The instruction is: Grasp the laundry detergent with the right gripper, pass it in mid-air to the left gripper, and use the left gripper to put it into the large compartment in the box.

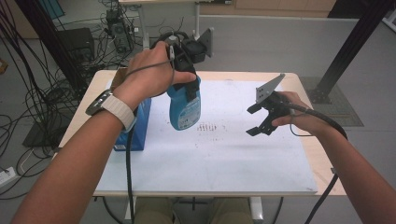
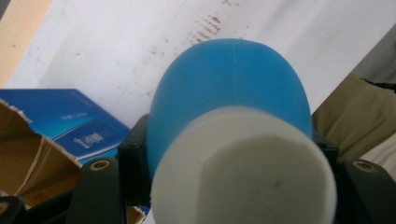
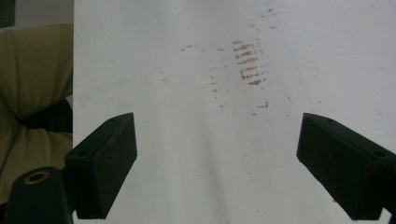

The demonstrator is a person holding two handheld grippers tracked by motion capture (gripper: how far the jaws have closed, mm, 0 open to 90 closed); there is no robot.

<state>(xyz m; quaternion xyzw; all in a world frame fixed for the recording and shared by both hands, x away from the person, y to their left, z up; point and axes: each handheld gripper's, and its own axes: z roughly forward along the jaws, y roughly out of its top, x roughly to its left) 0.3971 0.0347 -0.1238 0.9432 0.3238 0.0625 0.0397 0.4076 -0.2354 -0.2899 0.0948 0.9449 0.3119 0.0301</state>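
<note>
above white mat (image 1: 233, 154) | left tongs (image 1: 189, 77) clamp blue bottle (image 1: 185, 109) | right tongs (image 1: 261, 119) wide

white board (image 1: 210, 163) centre, right: free | blue box (image 1: 140, 126) blocks left edge

Soft even light; blurred close bottle (image 2: 233, 135).

Both arms are bare to the elbow; the left wrist wears a watch (image 1: 103, 104) on a pale ribbed band. Each black claw trails a dark cable, and the right claw (image 1: 258, 120) carries a grey three-cornered plate (image 1: 269, 88). Brass-ringed screw holes sit in the jaws.
</note>
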